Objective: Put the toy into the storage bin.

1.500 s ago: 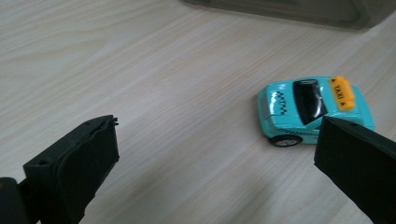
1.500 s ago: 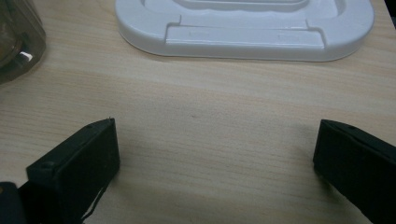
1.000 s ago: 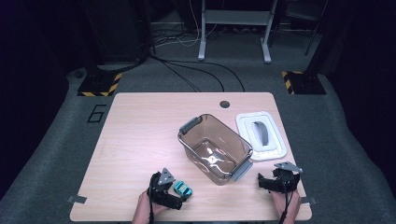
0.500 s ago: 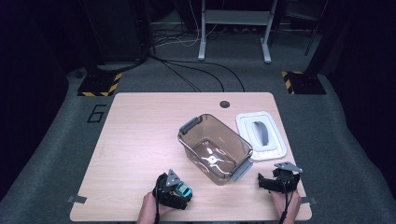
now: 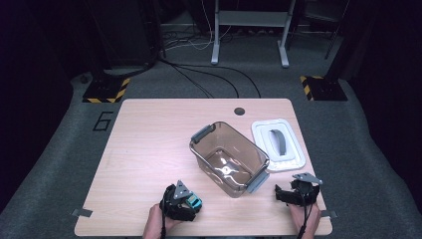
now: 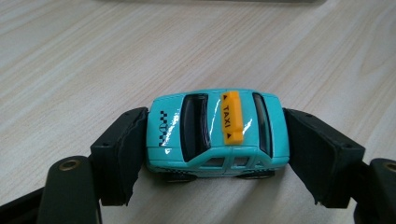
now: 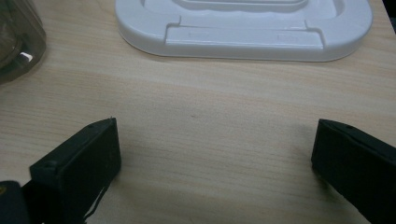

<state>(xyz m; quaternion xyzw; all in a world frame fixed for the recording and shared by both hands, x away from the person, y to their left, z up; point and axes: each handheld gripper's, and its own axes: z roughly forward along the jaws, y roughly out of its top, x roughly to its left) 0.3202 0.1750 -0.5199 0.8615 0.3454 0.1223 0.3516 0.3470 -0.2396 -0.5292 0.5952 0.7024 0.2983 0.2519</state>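
A turquoise toy taxi (image 6: 217,133) is clamped between the jaws of the left gripper (image 6: 215,149), one black pad pressed to the bonnet end and the other to the boot end, so that the car lies crosswise in the grip with its yellow roof sign facing up. Holding it lengthwise in this way appears to have been chosen so that the pads bear on the two short, flat ends and the wheels are left free; whether the wheels rest on the wooden table (image 5: 149,144) or just above it cannot be told. In the high view the clear brown bin (image 5: 229,159) is seen ahead of and to the right of that gripper, near but apart, its mouth open and its inside bare. Its white lid (image 5: 277,144) has been laid flat beyond the right gripper (image 7: 215,158), presumably to keep the opening free. The right gripper's jaws are spread wide over bare tabletop with nothing between them, apparently kept in reserve.
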